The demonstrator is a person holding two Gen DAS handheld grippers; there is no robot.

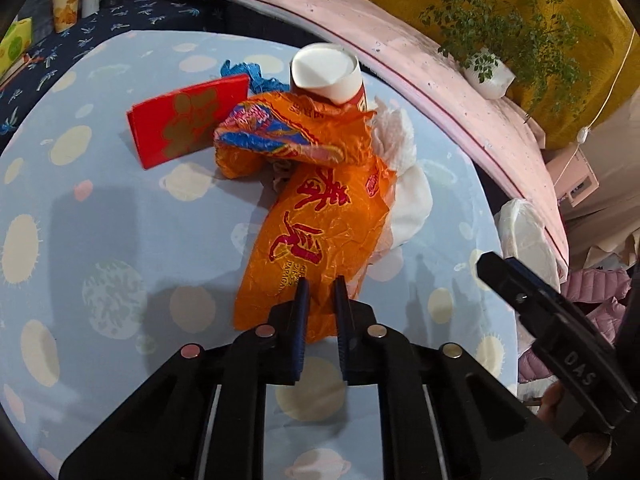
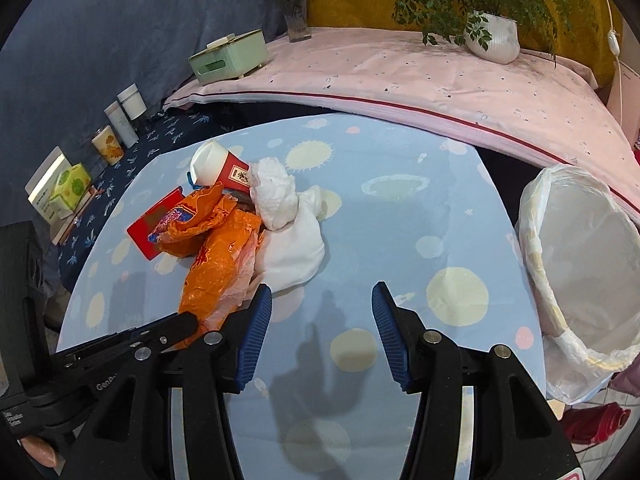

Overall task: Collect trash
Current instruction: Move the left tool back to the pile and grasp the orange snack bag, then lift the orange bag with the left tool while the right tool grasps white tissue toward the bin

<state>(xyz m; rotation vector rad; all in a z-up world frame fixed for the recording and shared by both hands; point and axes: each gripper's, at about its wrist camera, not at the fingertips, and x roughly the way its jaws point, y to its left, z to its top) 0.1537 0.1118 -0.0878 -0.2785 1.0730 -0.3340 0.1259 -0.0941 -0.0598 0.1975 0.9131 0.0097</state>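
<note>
**Left tongs clamped on the orange wrapper, right tongs spread over the table**

Nearest in the left wrist view, the left tongs (image 1: 320, 286) are closed on the near end of a crumpled orange wrapper (image 1: 316, 220), their blue pads pinching the plastic. In the right wrist view the right tongs (image 2: 322, 300) hang with jaws wide apart above a bare patch of the table (image 2: 400, 220), gripping nothing.

The table wears a light blue cloth with pale planets and suns. The wrapper stretches away from the left tongs toward the middle of the pile. Against its right side lies a wad of white tissue (image 2: 288, 220). To its left, a flat red packet (image 1: 188, 124) with a gold pattern rests partly under the wrapper's far folds. Behind them a paper cup (image 1: 328, 72) lies on its side, white inside and red outside, touching the wrapper, with a bit of blue plastic (image 1: 240, 70) beside it.

At the table's right edge stands a bin lined with a translucent bag (image 2: 580, 264), well apart from the pile. Beyond, a pink-covered bed (image 2: 400, 76) carries a potted plant (image 2: 492, 32) and a green tissue box (image 2: 228, 58).
</note>
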